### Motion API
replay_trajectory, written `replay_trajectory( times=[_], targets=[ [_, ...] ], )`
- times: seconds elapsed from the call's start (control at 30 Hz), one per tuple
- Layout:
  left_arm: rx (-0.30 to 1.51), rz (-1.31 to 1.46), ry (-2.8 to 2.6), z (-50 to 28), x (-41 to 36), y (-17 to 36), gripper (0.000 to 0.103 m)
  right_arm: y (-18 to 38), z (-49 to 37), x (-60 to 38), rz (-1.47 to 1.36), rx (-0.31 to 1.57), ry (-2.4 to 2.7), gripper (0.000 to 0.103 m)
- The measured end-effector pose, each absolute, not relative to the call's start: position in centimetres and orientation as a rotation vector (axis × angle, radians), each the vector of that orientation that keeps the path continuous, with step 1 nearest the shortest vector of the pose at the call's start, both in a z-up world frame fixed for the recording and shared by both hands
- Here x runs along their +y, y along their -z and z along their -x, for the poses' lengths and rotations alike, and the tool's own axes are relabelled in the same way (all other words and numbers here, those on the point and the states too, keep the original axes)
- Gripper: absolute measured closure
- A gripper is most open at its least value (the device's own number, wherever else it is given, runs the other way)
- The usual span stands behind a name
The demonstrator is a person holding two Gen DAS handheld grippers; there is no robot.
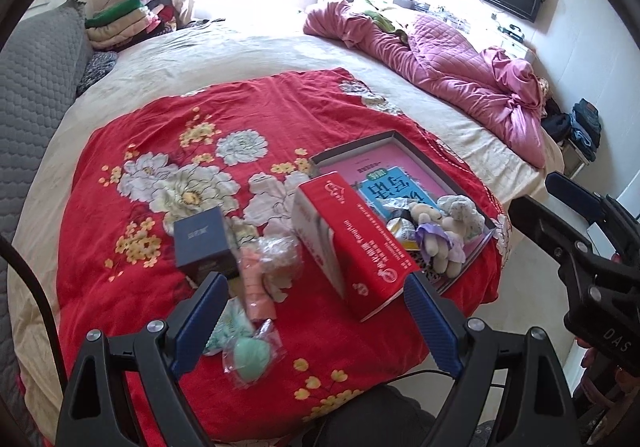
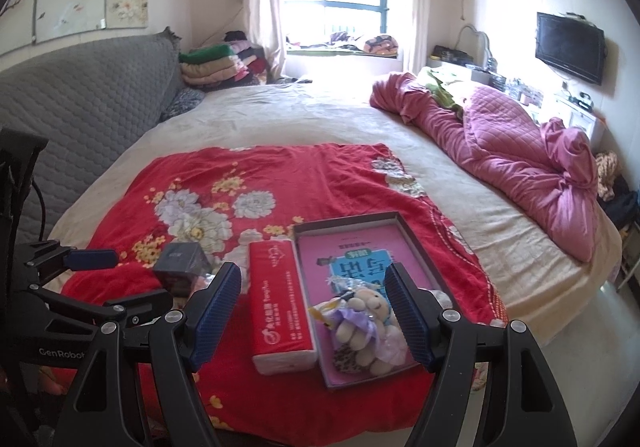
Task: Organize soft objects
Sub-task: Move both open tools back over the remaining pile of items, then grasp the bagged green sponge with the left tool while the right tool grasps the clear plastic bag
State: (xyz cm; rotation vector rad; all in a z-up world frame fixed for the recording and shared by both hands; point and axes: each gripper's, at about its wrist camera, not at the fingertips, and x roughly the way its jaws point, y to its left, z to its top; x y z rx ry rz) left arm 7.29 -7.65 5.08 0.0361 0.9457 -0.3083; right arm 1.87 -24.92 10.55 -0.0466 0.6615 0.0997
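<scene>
Right tongs point(image 2: 314, 311) above plush bear point(image 2: 366, 321)

A pink quilt point(image 2: 520, 151) lies crumpled beneath a wall television point(image 2: 570, 47).

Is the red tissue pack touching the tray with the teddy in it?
Touching. In the right wrist view the red tissue pack lies flush against the tray wall, no blanket showing between them.
</scene>
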Motion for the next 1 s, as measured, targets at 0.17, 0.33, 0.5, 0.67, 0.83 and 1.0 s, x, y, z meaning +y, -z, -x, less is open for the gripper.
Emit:
replay_trajectory(
  times=[0.17, 0.33, 0.5, 0.67, 0.83, 1.0],
  targets=[
    [0.941, -0.024, 0.286, -6.7, -6.1, -5.1, 0.014, -10.3, -1.9, -23.2, 0.065, 0.665, -0.124, 0.027],
    [0.951, 0.003, 0.255, -6.5, -4.1, -4.8, 0.014, -10.0, -2.1, -21.8, 0.076, 0.674, -0.152, 0.027],
    [0.960, 0.031, 0.209, -6.5, -1.5, -4.2, 0.014, -9.4, -2.3, -20.6, 0.069, 0.683, -0.180, 0.027],
    [0.975, 0.073, 0.158, -6.8, 1.5, -3.5, 0.014, -8.8, -2.7, -19.6, 0.068, 0.701, -0.203, 0.027],
    [1.005, 0.106, 0.122, -7.0, 3.8, -2.2, 0.014, -8.0, -3.0, -18.7, 0.075, 0.718, -0.221, 0.027],
    [1.032, 0.121, 0.099, -6.7, 5.1, -0.6, 0.014, -7.0, -3.3, -17.6, 0.082, 0.738, -0.246, 0.027]
  ],
)
